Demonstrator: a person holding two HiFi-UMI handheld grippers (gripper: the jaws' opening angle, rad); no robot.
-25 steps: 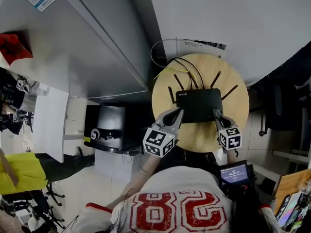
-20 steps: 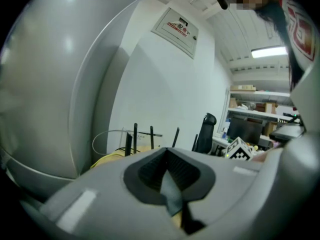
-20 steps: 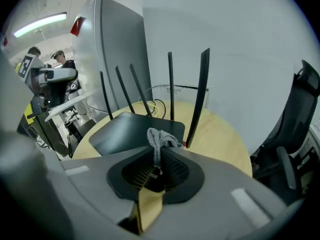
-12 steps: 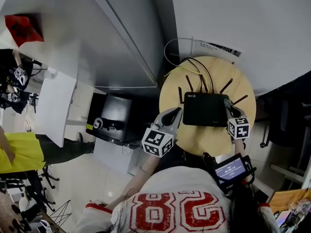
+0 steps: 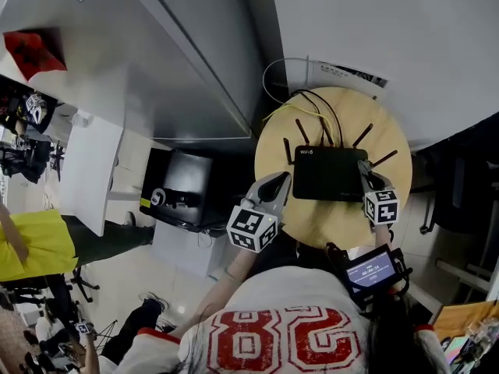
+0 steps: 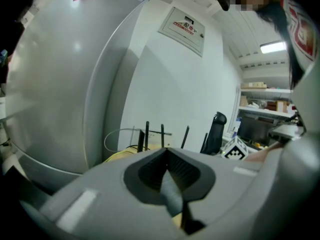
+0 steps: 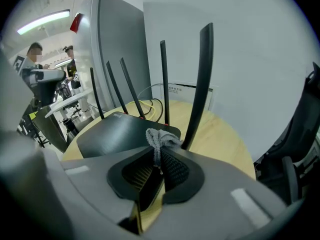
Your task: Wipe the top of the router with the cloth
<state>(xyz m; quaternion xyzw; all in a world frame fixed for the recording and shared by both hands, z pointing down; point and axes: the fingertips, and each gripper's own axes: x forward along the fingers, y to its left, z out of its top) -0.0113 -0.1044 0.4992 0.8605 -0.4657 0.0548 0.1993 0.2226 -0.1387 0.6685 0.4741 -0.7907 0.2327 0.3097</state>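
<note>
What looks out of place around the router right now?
Nothing stands out. The router lies flat on the round table, antennas raised. The right claw pinches the bunched cloth at its right edge; the left claw is shut and empty.

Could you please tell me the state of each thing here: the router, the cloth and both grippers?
router: lies flat on the round table, antennas raised.
cloth: bunched, pinched at the router's corner.
left gripper: jaws together, nothing between them.
right gripper: jaws shut on the cloth.
</note>
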